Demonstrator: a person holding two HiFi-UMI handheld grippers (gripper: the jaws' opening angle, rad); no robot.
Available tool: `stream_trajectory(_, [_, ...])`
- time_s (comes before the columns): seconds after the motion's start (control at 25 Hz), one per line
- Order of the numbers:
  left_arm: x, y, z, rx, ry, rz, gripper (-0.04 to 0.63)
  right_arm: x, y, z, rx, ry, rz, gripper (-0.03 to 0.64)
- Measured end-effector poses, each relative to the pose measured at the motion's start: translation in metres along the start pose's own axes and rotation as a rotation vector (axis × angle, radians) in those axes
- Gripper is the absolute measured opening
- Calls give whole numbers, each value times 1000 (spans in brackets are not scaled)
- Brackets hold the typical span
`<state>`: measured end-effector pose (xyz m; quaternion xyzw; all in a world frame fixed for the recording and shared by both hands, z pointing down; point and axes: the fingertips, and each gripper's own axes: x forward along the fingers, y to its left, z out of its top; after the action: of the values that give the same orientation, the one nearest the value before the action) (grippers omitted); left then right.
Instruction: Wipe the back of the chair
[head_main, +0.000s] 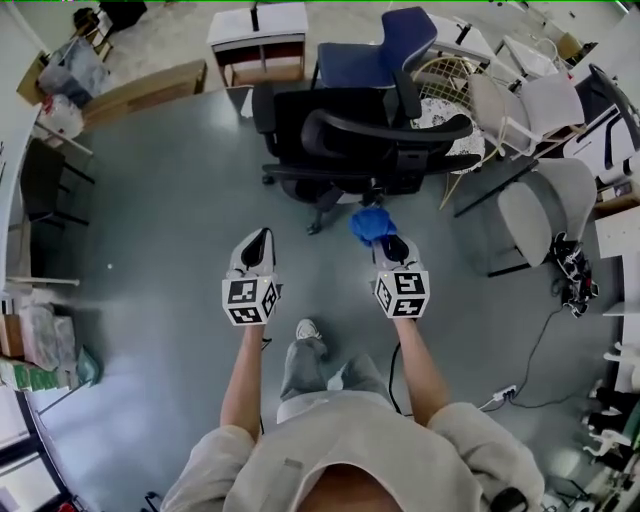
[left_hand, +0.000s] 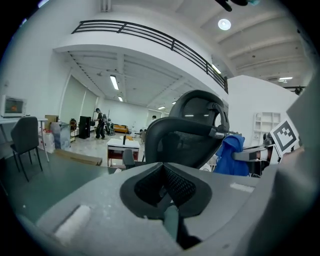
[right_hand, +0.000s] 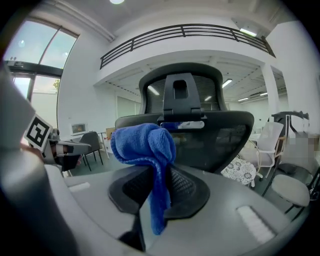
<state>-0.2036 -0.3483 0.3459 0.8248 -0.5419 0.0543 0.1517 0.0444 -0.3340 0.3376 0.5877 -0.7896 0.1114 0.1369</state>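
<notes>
The black office chair (head_main: 370, 140) stands ahead of me with its mesh back (right_hand: 210, 132) and headrest facing me. My right gripper (head_main: 393, 246) is shut on a bunched blue cloth (head_main: 371, 224), held just short of the chair's back. In the right gripper view the cloth (right_hand: 147, 147) droops from between the jaws (right_hand: 160, 186). My left gripper (head_main: 259, 240) hangs level with it to the left, shut with nothing in it (left_hand: 167, 187). From the left gripper view the chair (left_hand: 187, 132) and the cloth (left_hand: 231, 156) show to the right.
Behind the black chair are a blue chair (head_main: 395, 45), a low white shelf table (head_main: 258, 38) and several white chairs (head_main: 545, 100) on the right. A dark chair (head_main: 42, 180) stands at the left. A power strip with cable (head_main: 505, 393) lies on the grey floor at the right.
</notes>
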Motion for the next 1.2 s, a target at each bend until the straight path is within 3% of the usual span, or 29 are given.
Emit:
stream_trajectory(0.4, [55, 12, -70, 11, -51, 33, 5, 47, -27, -57, -22, -84, 35, 69])
stream_trajectory(0.92, [137, 48, -226, 68, -95, 34, 5, 150, -23, -207, 0, -148, 118, 67])
stream_trajectory(1.2, [172, 61, -269, 115, -148, 21, 5, 186, -25, -265, -4, -182, 129, 67])
